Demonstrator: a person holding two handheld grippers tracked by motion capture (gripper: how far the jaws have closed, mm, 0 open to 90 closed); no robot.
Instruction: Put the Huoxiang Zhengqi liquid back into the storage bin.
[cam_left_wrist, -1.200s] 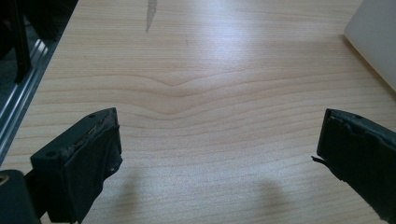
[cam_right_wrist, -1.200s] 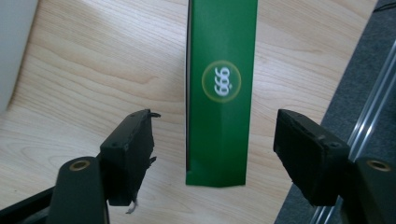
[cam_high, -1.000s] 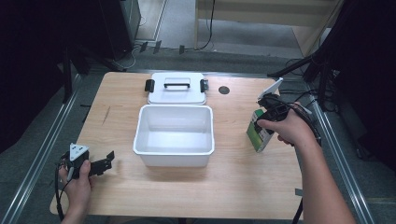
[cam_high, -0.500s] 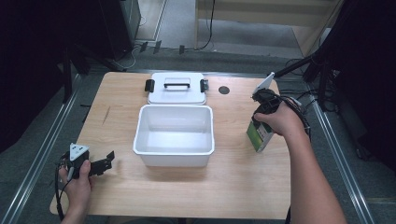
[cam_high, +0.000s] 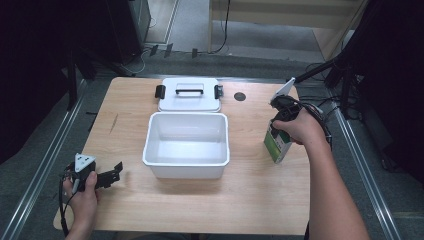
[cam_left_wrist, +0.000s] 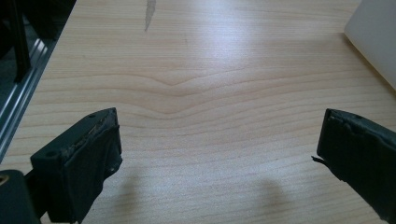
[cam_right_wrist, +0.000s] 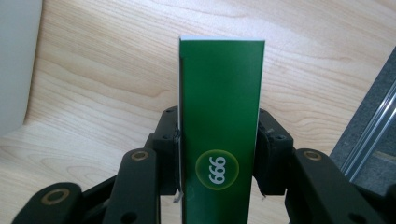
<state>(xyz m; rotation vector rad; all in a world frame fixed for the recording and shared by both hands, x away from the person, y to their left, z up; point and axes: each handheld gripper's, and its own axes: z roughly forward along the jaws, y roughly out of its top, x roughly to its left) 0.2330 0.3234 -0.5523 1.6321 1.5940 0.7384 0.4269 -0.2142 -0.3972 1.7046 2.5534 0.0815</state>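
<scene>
My right gripper (cam_right_wrist: 218, 163) has just closed its jaws on the green box (cam_right_wrist: 219, 121), beside the white tub (cam_high: 186, 145), while my left gripper (cam_left_wrist: 219, 154) rests wide open.

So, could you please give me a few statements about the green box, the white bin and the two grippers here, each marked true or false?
1. The right gripper is closed on the green box. True; its jaws have just been closing, and the pads press on both sides of the box.
2. The white bin already holds the green box. False; the bin is empty and the box stands on the table to its right.
3. The lid sits on the bin. False; it lies flat on the table behind the bin.
4. The left gripper is open with nothing between its jaws. True.
5. The left gripper is touching the bin. False; it rests apart from it, near the table's front left corner.
</scene>
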